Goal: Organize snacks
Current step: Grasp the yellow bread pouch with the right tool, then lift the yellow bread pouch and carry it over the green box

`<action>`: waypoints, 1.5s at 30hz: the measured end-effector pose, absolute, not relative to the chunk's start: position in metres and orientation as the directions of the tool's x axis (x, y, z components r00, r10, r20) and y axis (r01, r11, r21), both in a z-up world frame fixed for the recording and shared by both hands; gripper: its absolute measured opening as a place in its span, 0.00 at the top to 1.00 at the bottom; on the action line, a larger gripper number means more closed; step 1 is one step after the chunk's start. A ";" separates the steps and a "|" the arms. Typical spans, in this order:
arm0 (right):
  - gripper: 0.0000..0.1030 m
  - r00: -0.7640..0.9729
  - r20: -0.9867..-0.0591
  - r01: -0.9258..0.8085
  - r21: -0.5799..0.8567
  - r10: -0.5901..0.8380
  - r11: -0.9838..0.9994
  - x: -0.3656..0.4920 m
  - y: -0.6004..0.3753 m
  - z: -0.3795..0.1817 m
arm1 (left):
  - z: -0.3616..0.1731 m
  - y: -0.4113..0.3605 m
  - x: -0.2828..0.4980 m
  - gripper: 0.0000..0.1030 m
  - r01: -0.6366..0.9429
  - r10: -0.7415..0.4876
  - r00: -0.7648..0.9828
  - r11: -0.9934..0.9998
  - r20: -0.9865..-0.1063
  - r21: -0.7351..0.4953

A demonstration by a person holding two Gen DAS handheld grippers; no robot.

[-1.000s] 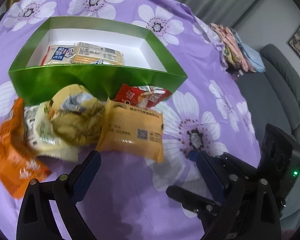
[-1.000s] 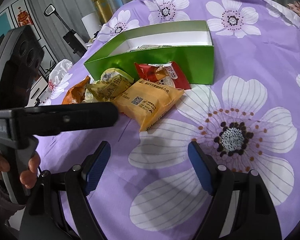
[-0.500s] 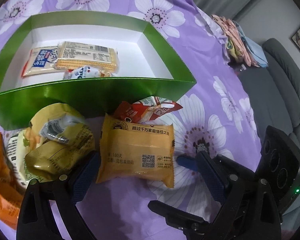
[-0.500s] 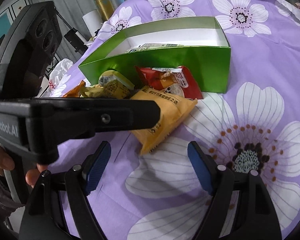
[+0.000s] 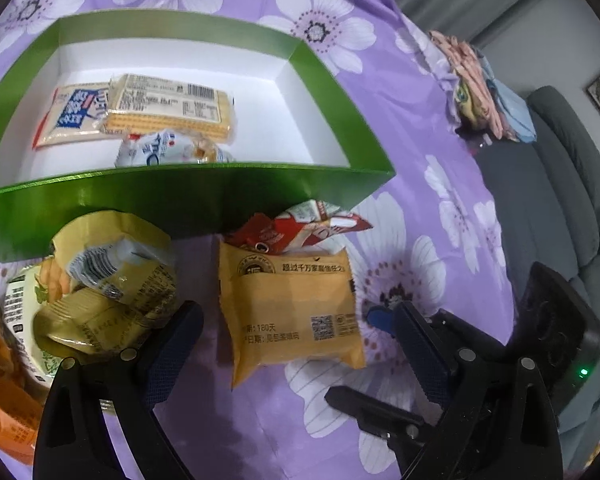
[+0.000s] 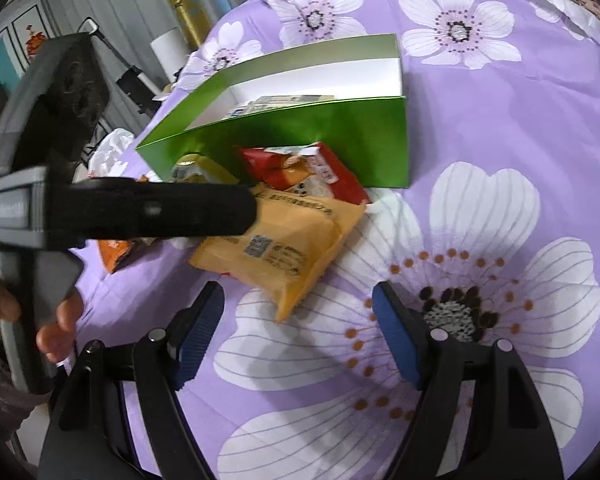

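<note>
A green box (image 5: 204, 196) with a white inside holds three snack packs, among them a cracker pack (image 5: 168, 106). In front of it lie a yellow-orange packet (image 5: 292, 308), a red packet (image 5: 300, 224), crumpled yellow packets (image 5: 108, 276) and an orange packet (image 5: 0, 380). My left gripper (image 5: 296, 340) is open, its fingers on either side of the yellow-orange packet, just above it. My right gripper (image 6: 298, 324) is open and empty, a little short of that same packet (image 6: 284, 248). The box (image 6: 340, 136) and red packet (image 6: 304, 172) lie beyond it.
A purple flowered cloth (image 6: 500, 120) covers the table. Folded clothes (image 5: 484, 88) lie at its far right edge, with a grey sofa (image 5: 560, 184) behind. The left gripper's body (image 6: 120, 208) crosses the left of the right wrist view, hiding part of the packets.
My left gripper has moved forward and down over the yellow-orange packet, which now lies between its open fingers. My right gripper has moved closer to the packets. Both stay open.
</note>
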State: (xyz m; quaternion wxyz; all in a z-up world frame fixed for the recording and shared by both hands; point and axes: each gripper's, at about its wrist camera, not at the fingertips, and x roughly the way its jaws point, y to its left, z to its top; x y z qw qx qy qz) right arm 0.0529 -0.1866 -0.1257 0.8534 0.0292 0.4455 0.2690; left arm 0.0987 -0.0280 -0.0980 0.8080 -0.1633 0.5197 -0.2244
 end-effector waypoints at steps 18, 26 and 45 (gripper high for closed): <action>0.63 0.443 -0.752 -0.459 0.276 0.488 0.844 0.064 -0.181 -0.134 | -0.107 -0.038 0.099 0.49 0.187 -0.501 0.334 0.865 -0.798 -0.465; 0.72 0.446 -0.741 -0.475 0.279 0.502 0.835 0.056 -0.182 -0.132 | -0.097 -0.050 0.085 0.50 0.233 -0.438 0.382 0.898 -0.814 -0.374; 0.72 0.495 -0.700 -0.521 0.235 0.515 0.821 0.008 -0.182 -0.090 | -0.052 -0.057 0.032 0.50 0.291 -0.413 0.488 0.908 -0.769 -0.303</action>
